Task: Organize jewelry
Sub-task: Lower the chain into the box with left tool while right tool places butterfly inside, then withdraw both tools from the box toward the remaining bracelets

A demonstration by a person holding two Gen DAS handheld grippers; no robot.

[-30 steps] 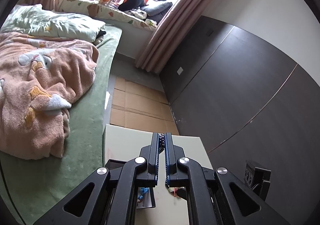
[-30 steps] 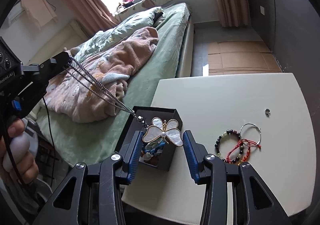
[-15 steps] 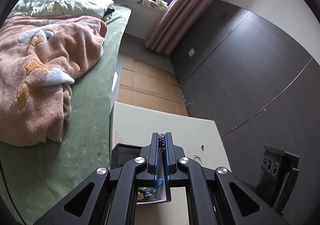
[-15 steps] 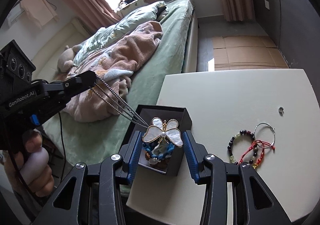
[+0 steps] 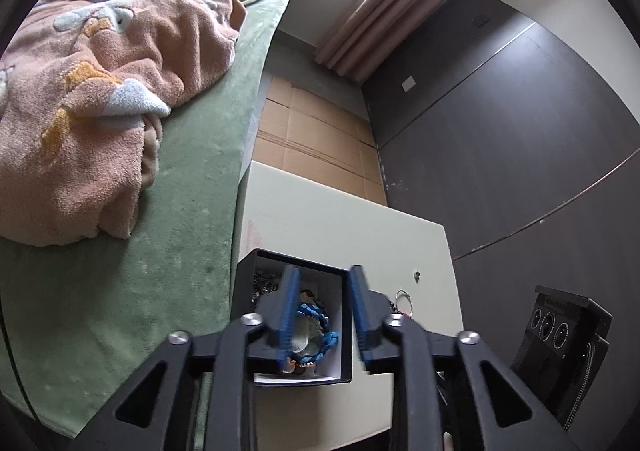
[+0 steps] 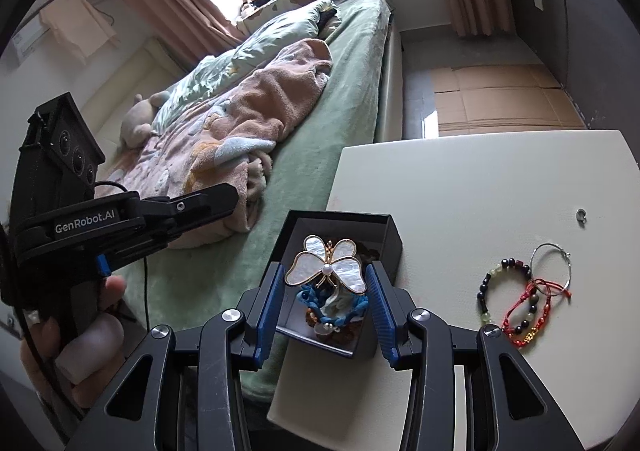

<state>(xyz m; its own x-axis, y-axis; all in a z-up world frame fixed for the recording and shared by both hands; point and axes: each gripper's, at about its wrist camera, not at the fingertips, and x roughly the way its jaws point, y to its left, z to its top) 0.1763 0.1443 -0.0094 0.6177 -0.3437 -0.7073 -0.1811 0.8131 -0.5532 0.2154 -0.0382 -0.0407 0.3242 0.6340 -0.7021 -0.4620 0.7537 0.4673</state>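
We hold two grippers over a black box [image 6: 394, 239] that sits at the near left corner of a white table [image 6: 472, 187]. The right gripper [image 6: 326, 305] is partly open, its blue pads [image 6: 267, 301] on either side of a pearly butterfly pendant [image 6: 326, 263]; whether the pads press it we cannot tell. The pendant sits above the box, over blue cord and other jewelry. The left gripper [image 5: 322, 321] has just been opening; its jaws stand apart with nothing clamped between them, and through the gap we see a blue cord bracelet [image 5: 316, 317] in the box. A dark chain [image 5: 264, 285] lies in the box at about ten o'clock from it.

In the right view, beaded bracelets [image 6: 508, 301] and a wire hoop [image 6: 550, 265] lie on the table at three o'clock from the box, a small ring [image 6: 580, 215] at two o'clock. A green bed [image 6: 224, 263] with a pink blanket [image 6: 256, 107] lies at ten o'clock.
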